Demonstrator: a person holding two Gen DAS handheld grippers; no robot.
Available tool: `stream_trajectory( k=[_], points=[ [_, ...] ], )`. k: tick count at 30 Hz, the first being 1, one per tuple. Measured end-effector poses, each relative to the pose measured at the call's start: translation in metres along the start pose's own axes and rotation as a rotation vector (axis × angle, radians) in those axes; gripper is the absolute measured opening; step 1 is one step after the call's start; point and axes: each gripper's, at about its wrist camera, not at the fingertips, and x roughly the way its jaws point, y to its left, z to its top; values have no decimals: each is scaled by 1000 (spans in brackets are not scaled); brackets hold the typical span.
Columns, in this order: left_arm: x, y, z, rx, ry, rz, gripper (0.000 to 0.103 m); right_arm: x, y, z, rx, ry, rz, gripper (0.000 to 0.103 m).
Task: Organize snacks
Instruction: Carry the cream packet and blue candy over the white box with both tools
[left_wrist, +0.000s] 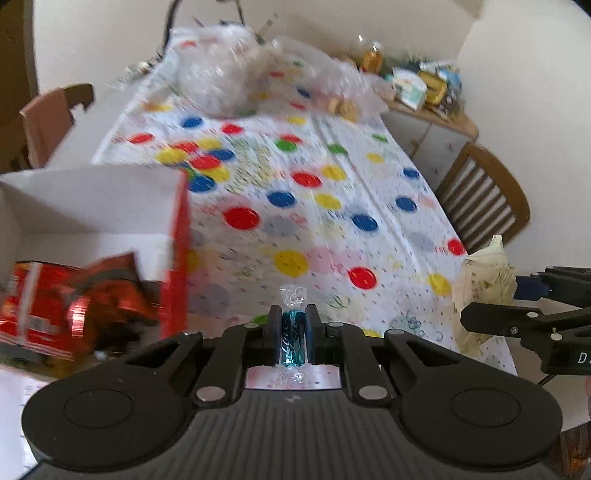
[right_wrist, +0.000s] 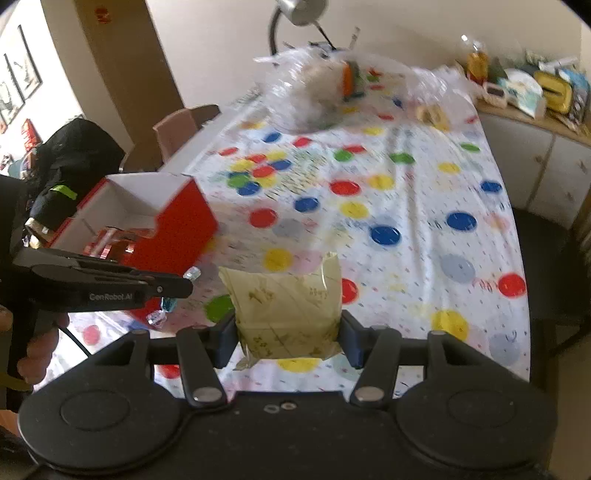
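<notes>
My left gripper (left_wrist: 291, 332) is shut on a blue wrapped candy (left_wrist: 291, 341), held above the near edge of the table, just right of a red box (left_wrist: 177, 258). The box is open and holds red foil snack packets (left_wrist: 55, 314). My right gripper (right_wrist: 286, 332) is shut on a pale yellow-green snack packet (right_wrist: 288, 306), held above the table's near edge. In the right wrist view the left gripper (right_wrist: 173, 295) with its candy (right_wrist: 168, 304) hangs beside the red box (right_wrist: 177, 225). In the left wrist view the right gripper (left_wrist: 491, 302) and its packet (left_wrist: 484, 291) show at the right.
The table wears a white cloth with coloured dots (left_wrist: 314, 206). Clear plastic bags (left_wrist: 229, 74) lie at its far end. A sideboard with clutter (right_wrist: 528, 92) stands at the right. Chairs stand at the left (left_wrist: 48, 122) and right (left_wrist: 484, 199).
</notes>
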Motion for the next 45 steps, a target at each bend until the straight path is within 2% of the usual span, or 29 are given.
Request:
stream_trajectory(
  k=[7, 14, 25, 34, 37, 45],
  points=[
    [-44, 51, 6, -55, -87, 35, 12, -9, 51, 19, -53, -53, 31, 54],
    [-76, 107, 12, -104, -154, 75, 12, 4, 104, 40, -97, -85, 61, 54],
    [-96, 187, 17, -148, -195, 141, 12, 45, 183, 71, -185, -74, 80, 54],
    [-75, 249, 25, -171, -143, 188, 12, 106, 228, 92, -223, -18, 55, 54],
    [-62, 264, 28, -176, -110, 177, 12, 132, 237, 99, -218, 25, 45, 54],
    [-21, 278, 34, -118, 5, 202, 12, 182, 246, 112, -208, 106, 27, 55]
  ],
)
